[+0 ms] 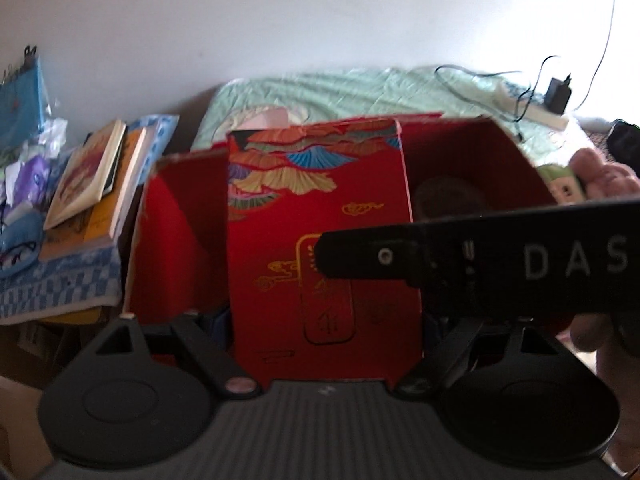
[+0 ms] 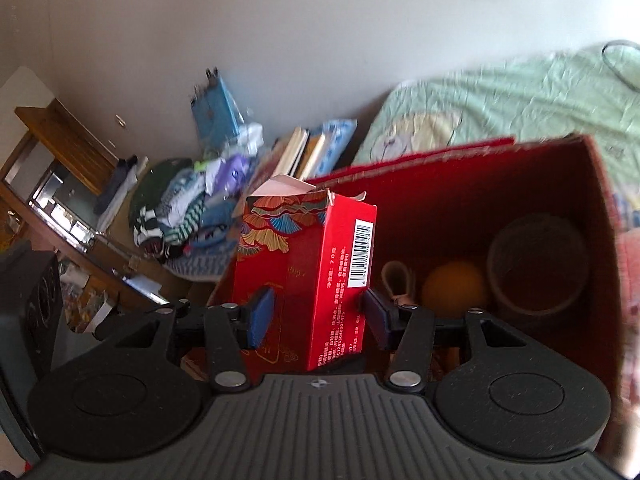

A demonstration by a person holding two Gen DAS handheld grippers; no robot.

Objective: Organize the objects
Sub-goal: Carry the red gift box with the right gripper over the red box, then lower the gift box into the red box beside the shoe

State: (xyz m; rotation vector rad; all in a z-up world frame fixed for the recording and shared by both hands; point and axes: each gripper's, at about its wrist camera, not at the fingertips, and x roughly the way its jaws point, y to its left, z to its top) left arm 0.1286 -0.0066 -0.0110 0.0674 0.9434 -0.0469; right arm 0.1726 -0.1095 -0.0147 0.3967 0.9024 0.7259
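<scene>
Your right hand-held gripper point(image 2: 316, 316) clamps the red carton point(image 2: 308, 276) upright over the red storage box point(image 2: 600, 208), which already holds a tape roll point(image 2: 536, 268) and an orange ball point(image 2: 454, 290); seating the carton remains. The left hand-held gripper point(image 1: 326, 328) surrounds the same carton, but you cannot tell its grip. The box sits beside a bed point(image 2: 500, 96), with books point(image 2: 304, 152) and clothes point(image 2: 180, 204) unsorted on the adjacent worktop.

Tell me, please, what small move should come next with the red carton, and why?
Probably lower the red carton into the free left part of the red storage box and then open. The right hand-held gripper clamps it upright above the box, while the orange ball and the tape roll already fill the right side. The left hand-held gripper also seems to hold it.
</scene>
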